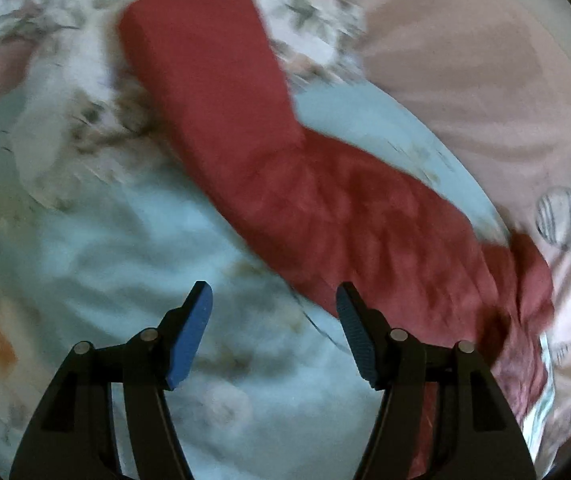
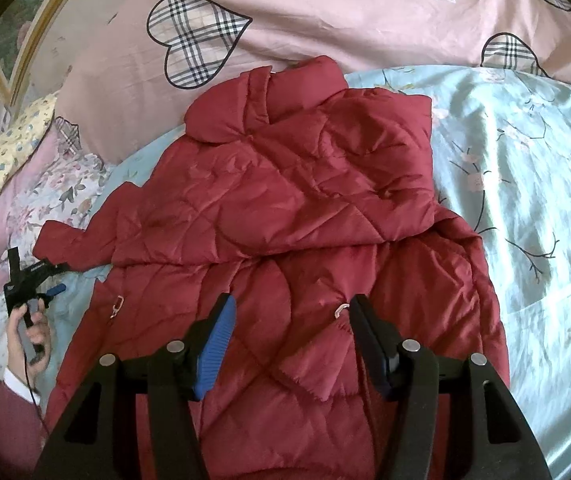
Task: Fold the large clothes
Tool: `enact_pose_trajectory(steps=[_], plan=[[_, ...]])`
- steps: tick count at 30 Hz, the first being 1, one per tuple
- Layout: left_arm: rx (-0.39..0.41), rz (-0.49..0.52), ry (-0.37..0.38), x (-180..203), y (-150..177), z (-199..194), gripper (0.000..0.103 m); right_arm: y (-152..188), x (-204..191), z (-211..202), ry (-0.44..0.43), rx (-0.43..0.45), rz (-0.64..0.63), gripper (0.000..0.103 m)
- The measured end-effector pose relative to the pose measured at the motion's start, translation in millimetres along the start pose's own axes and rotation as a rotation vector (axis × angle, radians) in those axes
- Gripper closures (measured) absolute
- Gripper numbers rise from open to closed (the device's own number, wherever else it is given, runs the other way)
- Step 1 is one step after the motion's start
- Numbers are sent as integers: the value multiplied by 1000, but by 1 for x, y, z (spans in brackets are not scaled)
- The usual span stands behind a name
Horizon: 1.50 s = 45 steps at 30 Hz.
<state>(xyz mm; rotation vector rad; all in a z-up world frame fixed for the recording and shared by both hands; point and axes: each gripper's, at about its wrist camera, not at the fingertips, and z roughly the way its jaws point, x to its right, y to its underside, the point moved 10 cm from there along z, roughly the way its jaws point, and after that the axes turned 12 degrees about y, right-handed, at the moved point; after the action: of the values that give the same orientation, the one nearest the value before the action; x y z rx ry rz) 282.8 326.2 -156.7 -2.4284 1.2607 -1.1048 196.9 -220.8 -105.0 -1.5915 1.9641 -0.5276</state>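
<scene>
A dark red quilted jacket (image 2: 293, 216) lies spread on the light blue floral bedsheet (image 2: 525, 184), collar at the far end, its right side folded across the body. Its left sleeve (image 1: 213, 80) stretches out across the sheet in the blurred left wrist view. My left gripper (image 1: 273, 300) is open and empty, hovering above the sheet just beside the sleeve; it also shows in the right wrist view (image 2: 55, 278) near the sleeve's cuff. My right gripper (image 2: 291, 304) is open and empty above the jacket's lower body.
A pink duvet (image 2: 325, 12) with plaid hearts is bunched along the far side of the bed. A floral pillow (image 2: 65, 188) and a yellow patterned cloth (image 2: 9, 148) lie at the far left. The person's hand and red cuff (image 2: 25, 344) are at the left.
</scene>
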Motion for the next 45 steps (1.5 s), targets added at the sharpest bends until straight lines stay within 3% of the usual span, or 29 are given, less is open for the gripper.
enact_pose_trajectory(steps=[6, 7, 8, 9, 11, 21, 27, 37, 45], plan=[[101, -47, -62, -29, -53, 5, 40, 3, -1, 0, 4, -7, 5, 42], [109, -42, -64, -31, -58, 5, 48, 4, -1, 0, 4, -7, 6, 42], [115, -36, -56, -32, -62, 5, 75, 4, -1, 0, 1, -7, 8, 42], [106, -29, -39, -29, -64, 7, 85, 4, -1, 0, -2, -7, 11, 42], [104, 4, -19, -18, -61, 6, 94, 5, 1, 1, -1, -8, 13, 42], [148, 127, 108, 45, -33, -29, 96, 6, 1, 2, -12, -7, 16, 42], [139, 204, 224, 101, -12, -41, 96, 7, 4, 1, -18, -10, 32, 42], [23, 351, 392, 201, 48, -31, 97, 4, 7, -2, -38, -11, 53, 42], [-80, 480, 466, 269, 109, -19, 97, 0, 10, -5, -68, -12, 82, 42]])
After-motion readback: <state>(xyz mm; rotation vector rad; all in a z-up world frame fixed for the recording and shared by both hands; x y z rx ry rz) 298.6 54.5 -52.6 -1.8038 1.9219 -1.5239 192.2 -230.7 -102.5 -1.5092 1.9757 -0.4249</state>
